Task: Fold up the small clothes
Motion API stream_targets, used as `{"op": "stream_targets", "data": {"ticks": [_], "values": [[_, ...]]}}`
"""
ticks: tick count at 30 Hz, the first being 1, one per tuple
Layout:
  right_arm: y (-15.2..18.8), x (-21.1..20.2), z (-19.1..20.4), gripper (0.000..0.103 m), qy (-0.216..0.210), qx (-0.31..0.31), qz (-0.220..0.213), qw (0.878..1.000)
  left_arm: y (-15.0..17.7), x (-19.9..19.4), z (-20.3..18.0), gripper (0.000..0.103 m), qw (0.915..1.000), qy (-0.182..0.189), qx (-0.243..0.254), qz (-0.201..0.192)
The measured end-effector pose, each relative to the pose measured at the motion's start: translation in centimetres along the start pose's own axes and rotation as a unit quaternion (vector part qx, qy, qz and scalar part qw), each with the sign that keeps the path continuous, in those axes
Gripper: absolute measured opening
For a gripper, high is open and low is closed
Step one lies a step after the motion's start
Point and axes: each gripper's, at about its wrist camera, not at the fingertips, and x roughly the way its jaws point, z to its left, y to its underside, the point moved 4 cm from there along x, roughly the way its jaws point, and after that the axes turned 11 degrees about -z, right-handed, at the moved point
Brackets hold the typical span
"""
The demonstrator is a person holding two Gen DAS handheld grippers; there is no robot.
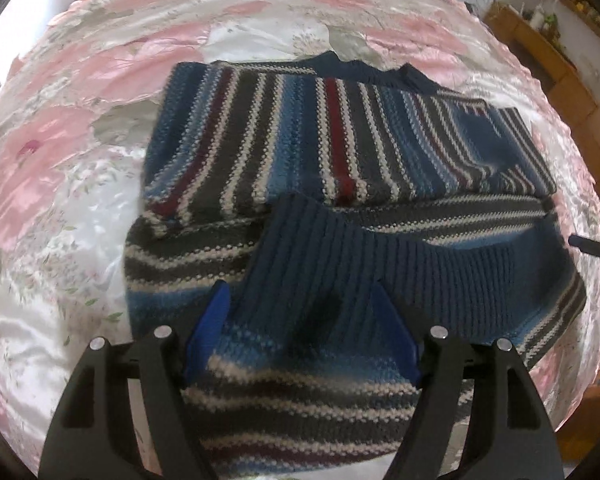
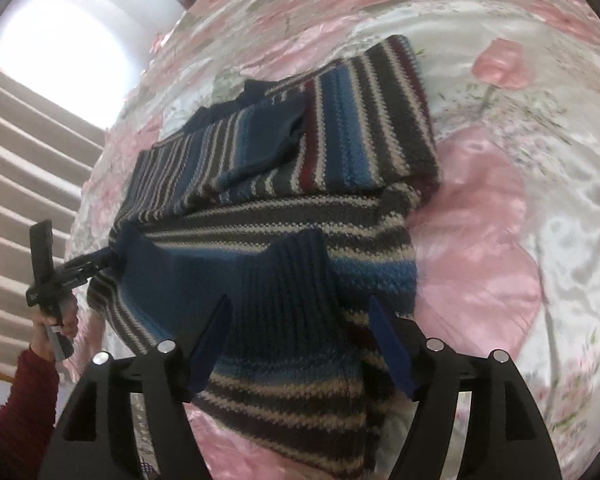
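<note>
A striped knit sweater (image 1: 340, 140) in blue, grey, white and dark red lies on a floral satin bedspread (image 1: 80, 160), sleeves folded in. Its ribbed navy hem (image 1: 440, 276) is raised off the bed and sags between two held points. My left gripper (image 1: 300, 292) is shut on the hem's left part, and bunched knit fills the gap between its blue fingers (image 1: 216, 312). My right gripper (image 2: 300, 304) is shut on the hem's other part (image 2: 284, 300). The right wrist view shows the left gripper (image 2: 100, 260) at the hem corner, held by a hand (image 2: 56, 320).
The pink and white bedspread (image 2: 500, 240) stretches around the sweater on all sides. Wooden furniture (image 1: 560, 60) stands beyond the bed at the far right. A bright window (image 2: 60, 20), beige slats (image 2: 20, 160) and a red sleeve (image 2: 20, 400) are to the left.
</note>
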Motion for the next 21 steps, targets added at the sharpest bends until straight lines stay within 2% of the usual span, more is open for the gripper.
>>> {"op": "stream_targets", "data": {"ticks": [8, 12, 15, 17, 18, 20, 21], "values": [[0.2, 3.4, 1.1, 0.076, 0.001, -0.049, 0.040, 0.998, 0.6, 1.9, 0.3, 0.073, 0.9998, -0.005, 0.010, 0.018], [0.8, 3.9, 1.9, 0.076, 0.004, -0.073, 0.046, 0.996, 0.8, 2.2, 0.0, 0.073, 0.9996, -0.005, 0.020, 0.019], [1.0, 4.0, 2.3, 0.067, 0.020, -0.093, 0.046, 0.994, 0.8, 2.3, 0.1, 0.070, 0.9996, -0.008, 0.018, 0.020], [1.1, 4.1, 2.5, 0.052, 0.032, -0.106, 0.045, 0.993, 0.8, 2.2, 0.1, 0.059, 0.9996, -0.010, 0.020, 0.018], [1.1, 4.0, 2.5, 0.049, 0.037, -0.111, 0.044, 0.992, 0.8, 2.2, 0.0, 0.056, 0.9996, -0.008, 0.020, 0.019], [1.1, 3.9, 2.5, 0.030, 0.041, -0.115, 0.041, 0.992, 0.8, 2.1, -0.3, 0.035, 0.9996, -0.010, 0.022, 0.017], [1.1, 3.7, 2.5, 0.026, 0.043, -0.119, 0.038, 0.991, 0.8, 2.1, -0.4, 0.031, 0.9996, -0.009, 0.023, 0.016]]}}
